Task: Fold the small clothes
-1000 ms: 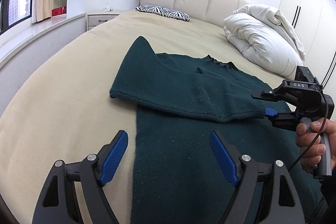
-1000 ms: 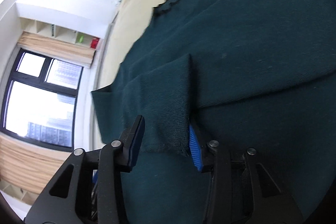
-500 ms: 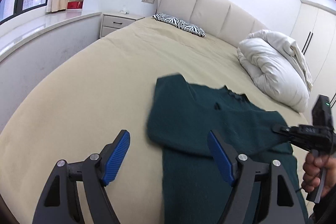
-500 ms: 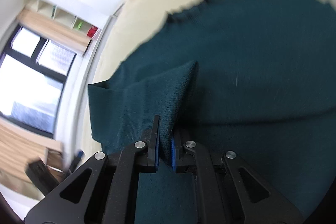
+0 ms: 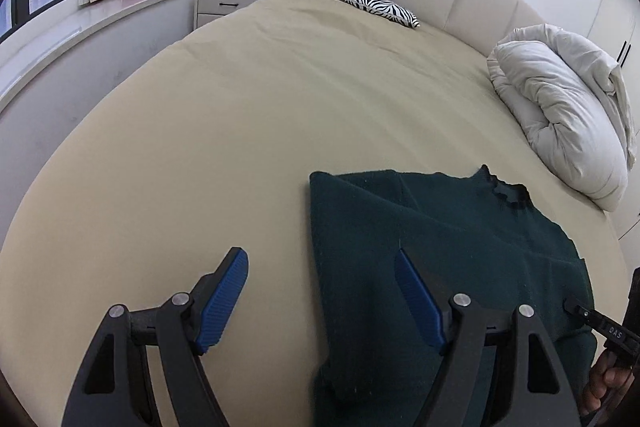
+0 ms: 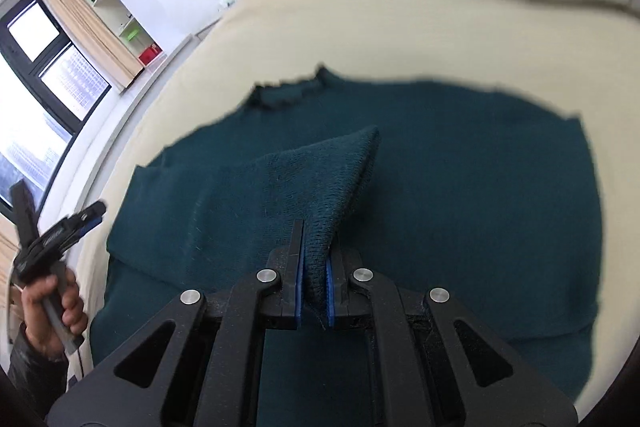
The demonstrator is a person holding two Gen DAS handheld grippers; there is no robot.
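Right gripper [image 6: 314,287]: clamped on sleeve cuff [image 6: 320,227], now lifted from sweater [image 5: 460,247] at 5 o'clock on bed [image 5: 280,107] | Left gripper [image 5: 320,299]: wide open, empty, withdrawn | Sleeve fold judged underway

A beige bed [image 5: 248,115] is carrying a dark green sweater [image 5: 440,235], a zebra-print pillow [image 5: 360,1] beyond the sweater, and a white duvet [image 5: 560,107] beside it.

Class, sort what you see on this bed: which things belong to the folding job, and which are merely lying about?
Job: dark green sweater; right gripper, shut on its cuff; left gripper, open.
Lying about: zebra pillow; white duvet; nightstand.
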